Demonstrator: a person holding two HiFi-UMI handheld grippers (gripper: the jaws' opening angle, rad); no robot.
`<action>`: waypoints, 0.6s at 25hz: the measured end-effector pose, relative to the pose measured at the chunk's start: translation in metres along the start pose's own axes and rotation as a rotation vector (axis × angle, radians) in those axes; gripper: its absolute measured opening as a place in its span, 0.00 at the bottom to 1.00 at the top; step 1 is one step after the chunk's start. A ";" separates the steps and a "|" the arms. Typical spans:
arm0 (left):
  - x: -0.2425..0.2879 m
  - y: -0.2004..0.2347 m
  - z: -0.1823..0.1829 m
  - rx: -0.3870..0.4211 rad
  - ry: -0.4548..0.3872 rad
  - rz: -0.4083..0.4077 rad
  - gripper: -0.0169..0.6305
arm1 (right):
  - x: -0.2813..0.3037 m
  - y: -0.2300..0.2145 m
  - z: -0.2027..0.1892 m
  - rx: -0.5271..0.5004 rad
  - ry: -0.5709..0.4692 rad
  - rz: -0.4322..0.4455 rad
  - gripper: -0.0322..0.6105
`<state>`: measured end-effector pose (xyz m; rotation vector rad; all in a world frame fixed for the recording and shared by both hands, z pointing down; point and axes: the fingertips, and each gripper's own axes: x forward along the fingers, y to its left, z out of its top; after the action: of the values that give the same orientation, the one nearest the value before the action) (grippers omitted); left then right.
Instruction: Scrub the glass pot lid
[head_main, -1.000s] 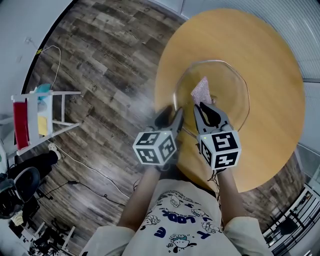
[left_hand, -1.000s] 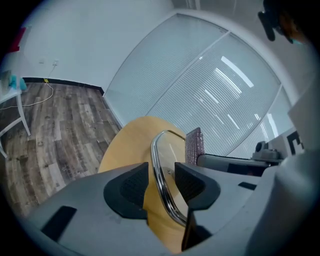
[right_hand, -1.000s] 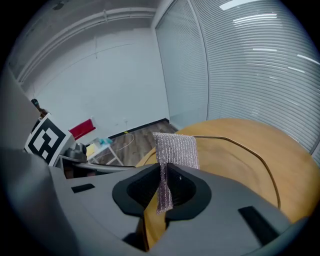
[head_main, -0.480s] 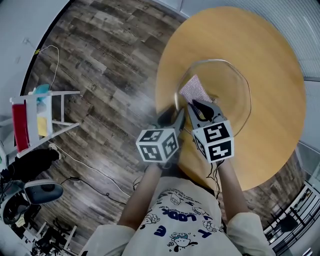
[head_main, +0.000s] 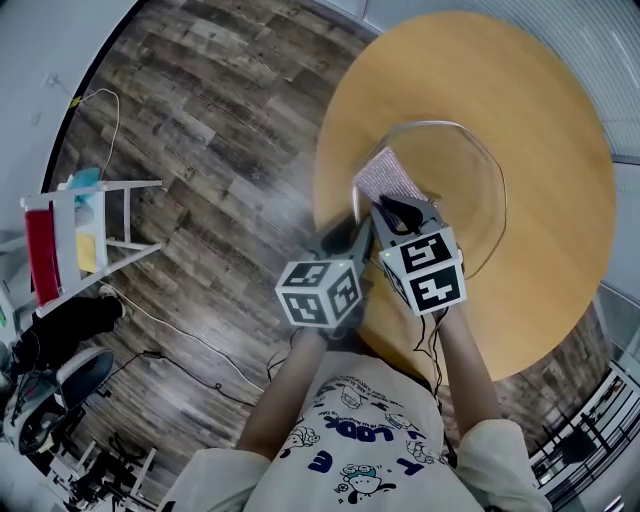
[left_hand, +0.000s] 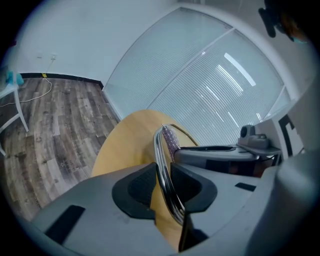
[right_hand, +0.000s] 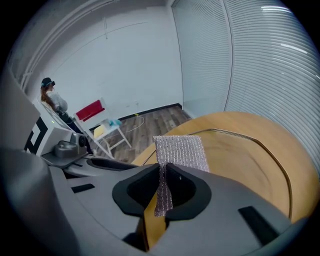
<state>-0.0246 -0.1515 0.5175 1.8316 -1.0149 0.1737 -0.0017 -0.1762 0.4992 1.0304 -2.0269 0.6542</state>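
Left gripper (left_hand: 162, 177): jaws have just been closing and now sit narrow, both pads pinching the metal rim of the glass pot lid (left_hand: 161, 160), at the part of the rim nearest the person's edge of the table (head_main: 560, 120). Right gripper (right_hand: 162, 187): jaws nearly together, clamped on one silver mesh scrub cloth (right_hand: 181, 151). A narrow strip of it runs down between the pads and the wider flap stands up past the jaw tips, over the table. In the head view the left gripper (head_main: 358, 232) and right gripper (head_main: 400, 208) sit side by side at the table's near edge, both aimed downward at the lid, tips close together. Each carries one marker cube, so 2 cubes: left (head_main: 318, 293), right (head_main: 425, 270). The cloth (head_main: 390, 178) is at the left-near part of the lid (head_main: 460, 190); can't tell if it's touching the glass. The lid covers roughly the middle of the table, offset toward the person. Count: 2 grippers, 1 lid, 1 cloth, 1 round wooden table. Off the table, on the wood floor (head_main: 220, 120) well to its left: 1 white rack (head_main: 90, 235) with a red panel. The right gripper view also shows 1 person (right_hand: 52, 100) standing by the far wall, beyond the rack.
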 end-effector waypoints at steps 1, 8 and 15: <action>0.000 0.001 0.001 -0.005 -0.002 0.000 0.17 | 0.002 -0.001 0.000 -0.003 0.004 0.002 0.14; 0.001 0.002 0.003 -0.020 -0.014 0.014 0.16 | 0.007 -0.011 0.003 -0.026 0.021 -0.012 0.14; 0.003 0.003 0.003 -0.024 -0.016 0.022 0.16 | 0.012 -0.037 0.007 0.007 0.011 -0.043 0.14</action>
<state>-0.0254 -0.1556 0.5194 1.8033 -1.0439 0.1596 0.0217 -0.2063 0.5089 1.0691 -1.9894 0.6432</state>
